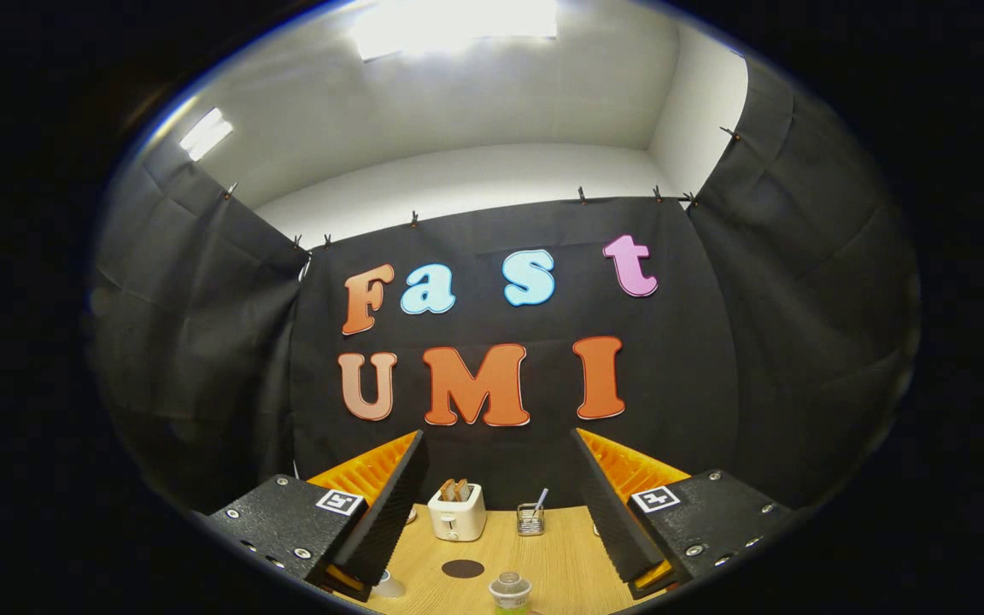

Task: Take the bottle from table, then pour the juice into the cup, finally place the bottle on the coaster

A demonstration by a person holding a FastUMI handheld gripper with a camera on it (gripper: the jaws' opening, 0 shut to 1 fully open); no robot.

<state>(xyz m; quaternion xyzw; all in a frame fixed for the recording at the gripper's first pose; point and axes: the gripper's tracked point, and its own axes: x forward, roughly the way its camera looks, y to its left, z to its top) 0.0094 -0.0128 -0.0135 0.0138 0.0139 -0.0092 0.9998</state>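
My gripper is open, its two fingers spread wide with nothing between them, held high above the wooden table. Below and between the fingers I see the top of the bottle, with a clear cap and a green label; its lower part is cut off. A dark round coaster lies flat on the table just left of the bottle. Under the left finger a whitish cup peeks out, mostly hidden.
A white toaster with bread slices in it stands at the back of the table against the black cloth wall. To its right sits a small wire holder with a utensil in it.
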